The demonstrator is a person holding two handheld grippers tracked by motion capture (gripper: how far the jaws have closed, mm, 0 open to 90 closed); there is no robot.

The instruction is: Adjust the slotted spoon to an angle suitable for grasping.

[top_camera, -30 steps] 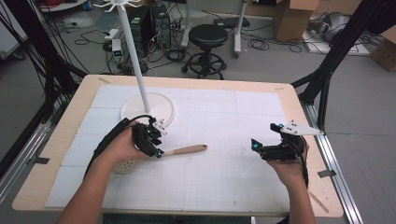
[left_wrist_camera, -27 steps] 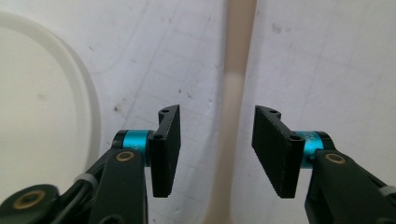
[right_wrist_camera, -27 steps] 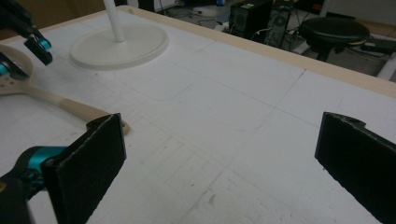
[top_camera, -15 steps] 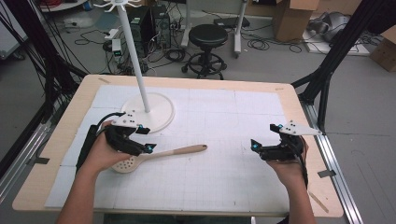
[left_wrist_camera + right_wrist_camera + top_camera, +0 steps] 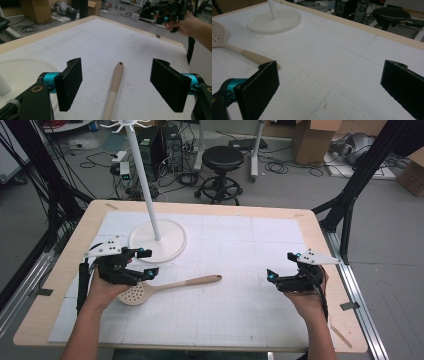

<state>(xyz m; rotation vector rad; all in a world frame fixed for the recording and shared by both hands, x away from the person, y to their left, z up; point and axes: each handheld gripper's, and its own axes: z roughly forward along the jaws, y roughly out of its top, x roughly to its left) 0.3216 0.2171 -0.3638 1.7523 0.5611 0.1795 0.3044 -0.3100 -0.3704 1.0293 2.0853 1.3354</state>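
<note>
A pale wooden slotted spoon lies flat on the white mat, its perforated head to the left and its handle pointing right. My left gripper hovers open just above and behind the head, not touching it. In the left gripper view the handle runs up between the wide-open jaws of that gripper. My right gripper is open near the right side of the mat, well clear of the handle's end. In the right gripper view that gripper holds nothing, and the spoon lies beyond its left jaw.
A white hook stand rises from a round base at the back left of the mat, close behind my left gripper. The wooden table edge frames the mat. A black stool and cables sit on the floor beyond.
My left gripper has drawn back to the left, uncovering the spoon's head. The spoon has stayed where it lay, and the right gripper has not moved.
</note>
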